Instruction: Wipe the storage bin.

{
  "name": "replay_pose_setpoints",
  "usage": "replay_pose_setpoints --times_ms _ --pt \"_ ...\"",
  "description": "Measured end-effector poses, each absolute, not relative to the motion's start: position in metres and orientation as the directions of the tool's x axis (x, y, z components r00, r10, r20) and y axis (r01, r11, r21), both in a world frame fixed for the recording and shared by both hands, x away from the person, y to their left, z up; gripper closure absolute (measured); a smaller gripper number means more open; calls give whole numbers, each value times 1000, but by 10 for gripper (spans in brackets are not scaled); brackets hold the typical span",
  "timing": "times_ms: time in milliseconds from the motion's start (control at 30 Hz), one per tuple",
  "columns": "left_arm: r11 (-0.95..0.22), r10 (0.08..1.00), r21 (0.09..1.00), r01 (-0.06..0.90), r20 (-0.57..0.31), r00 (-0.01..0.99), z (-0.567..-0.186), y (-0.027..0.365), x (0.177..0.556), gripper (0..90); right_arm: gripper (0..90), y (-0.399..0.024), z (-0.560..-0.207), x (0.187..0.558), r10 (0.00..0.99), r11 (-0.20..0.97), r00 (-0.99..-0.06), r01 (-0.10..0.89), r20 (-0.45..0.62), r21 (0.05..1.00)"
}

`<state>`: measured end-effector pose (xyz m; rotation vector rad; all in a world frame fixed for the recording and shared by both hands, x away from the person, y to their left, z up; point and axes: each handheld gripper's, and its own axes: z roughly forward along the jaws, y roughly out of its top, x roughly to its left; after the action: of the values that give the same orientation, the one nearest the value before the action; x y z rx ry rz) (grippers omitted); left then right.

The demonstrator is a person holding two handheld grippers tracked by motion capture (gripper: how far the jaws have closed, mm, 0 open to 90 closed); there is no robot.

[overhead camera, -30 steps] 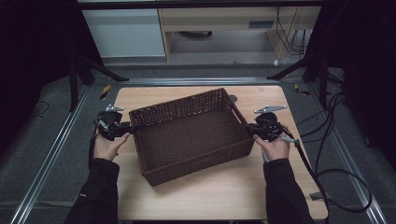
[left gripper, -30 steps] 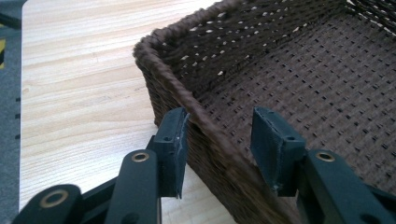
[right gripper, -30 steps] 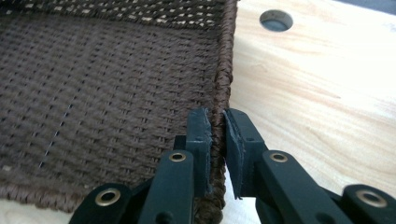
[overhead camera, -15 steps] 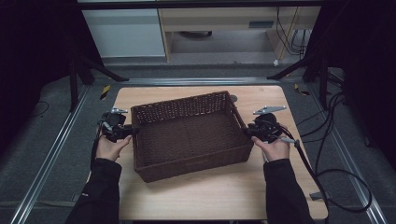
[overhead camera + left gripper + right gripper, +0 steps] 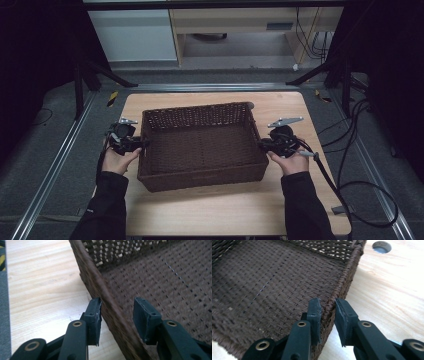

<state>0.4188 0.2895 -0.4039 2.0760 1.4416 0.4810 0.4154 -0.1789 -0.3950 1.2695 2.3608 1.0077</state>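
Note:
A dark brown woven basket (image 5: pixel 200 109) sits square on the light wooden table (image 5: pixel 210 210) with nothing in it. My left gripper (image 5: pixel 141 144) straddles its left rim. In the left gripper view the basket (image 5: pixel 175 277) has its rim between the jaws of the left gripper (image 5: pixel 117 301). The outer pad (image 5: pixel 93 315) touches the rim and the inner pad stands off it; the jaws have just been opening. My right gripper (image 5: pixel 261 145) straddles the right rim. In the right gripper view the jaws of the right gripper (image 5: pixel 327 301) have just been closing around the basket (image 5: pixel 274 277) rim, the outer pad a sliver off.
A round hole (image 5: pixel 382 246) in the tabletop lies just behind the basket's back right corner. Black cables (image 5: pixel 350 185) trail off the table's right side. Metal rails (image 5: pixel 55 165) run along both sides, and pale cabinets (image 5: pixel 135 30) stand behind.
The basket has turned from askew to square with the table's edges. Both hands have shifted slightly with it, staying at its left and right rims.

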Motion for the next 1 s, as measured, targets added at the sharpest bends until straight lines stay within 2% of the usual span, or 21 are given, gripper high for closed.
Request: replay_pose_setpoints --times_ms 233,333,500,600,1000 --pt "-280 932 598 751 -18 362 -412 288 423 652 636 -179 -394 418 823 351 -565 589 61 728" --pt "-285 931 594 752 -14 364 -413 288 426 668 627 -178 -397 423 832 335 -552 575 53 746" --pt "-271 931 600 753 -36 364 -415 292 431 677 656 -175 -402 427 830 324 -554 568 61 757" --pt "-276 930 598 752 -31 366 -416 292 431 670 727 -173 -403 426 826 325 -560 571 69 754" --pt "-304 922 559 772 -31 386 -415 294 418 609 721 -172 -400 410 812 345 -577 597 88 724"
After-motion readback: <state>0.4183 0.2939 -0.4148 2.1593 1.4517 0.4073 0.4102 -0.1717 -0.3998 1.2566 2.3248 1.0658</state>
